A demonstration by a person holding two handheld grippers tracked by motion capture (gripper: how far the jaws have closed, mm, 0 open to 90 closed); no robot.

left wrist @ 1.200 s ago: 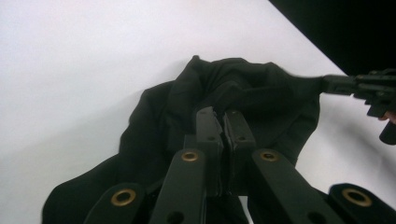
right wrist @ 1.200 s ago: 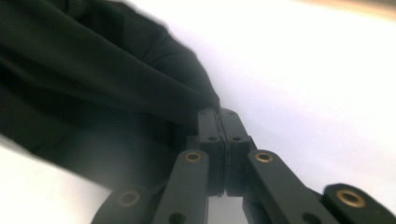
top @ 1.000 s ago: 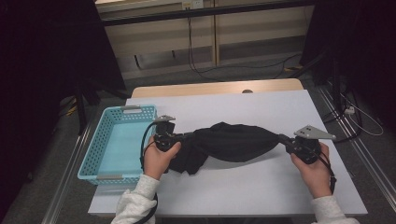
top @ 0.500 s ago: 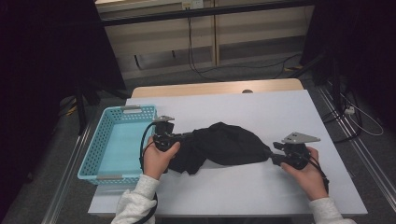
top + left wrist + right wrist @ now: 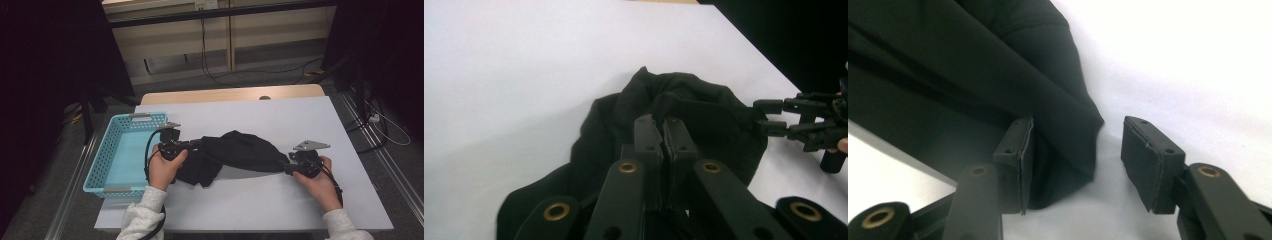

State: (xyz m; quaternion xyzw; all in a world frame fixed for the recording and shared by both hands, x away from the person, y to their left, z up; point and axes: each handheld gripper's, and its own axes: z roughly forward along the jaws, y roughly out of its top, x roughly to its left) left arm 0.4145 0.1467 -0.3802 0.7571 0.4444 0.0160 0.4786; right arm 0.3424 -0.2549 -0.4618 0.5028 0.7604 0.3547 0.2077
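Black cloth [image 5: 235,152] lying just right of basket [image 5: 122,150] | I'm pinching it with left gripper [image 5: 664,131] | right gripper [image 5: 1075,165] jaws just opening, releasing corner | basket not yet loaded

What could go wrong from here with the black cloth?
1. The right claw has just been opening; the black cloth lies between its pads, unpinched, so that end may slump into a heap.
2. The left claw is shut on the cloth alone; pulling toward the blue basket could drag the loose end across the table or snag the basket rim.
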